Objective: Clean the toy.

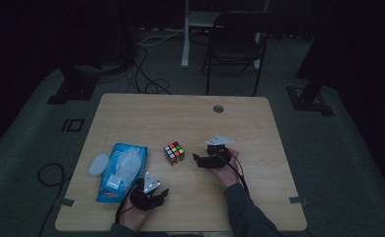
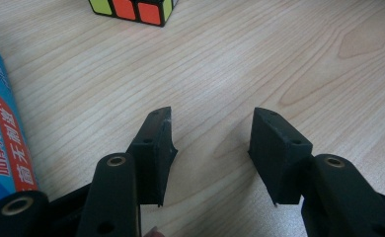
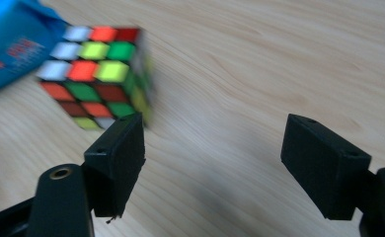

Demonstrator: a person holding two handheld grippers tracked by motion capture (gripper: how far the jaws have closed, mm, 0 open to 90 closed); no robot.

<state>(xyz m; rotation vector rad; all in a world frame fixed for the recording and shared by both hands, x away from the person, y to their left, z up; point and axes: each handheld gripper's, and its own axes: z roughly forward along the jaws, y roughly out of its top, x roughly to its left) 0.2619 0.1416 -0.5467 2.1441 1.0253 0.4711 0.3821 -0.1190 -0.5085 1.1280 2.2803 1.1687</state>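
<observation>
Rubik's cube between blue tissue pack and right hand-held gripper, both grippers released, empty.

High view looks down; both gripper views skim table, sharing cube.

Room dim; walls beyond the floor lost in darkness. Floor grey, carpet-like. Light wood desk at centre, with a round cable hole near its far edge. Black chair stands behind the desk, beside a white post. Dark cables trail on the floor. Black stand bases at both sides.
</observation>
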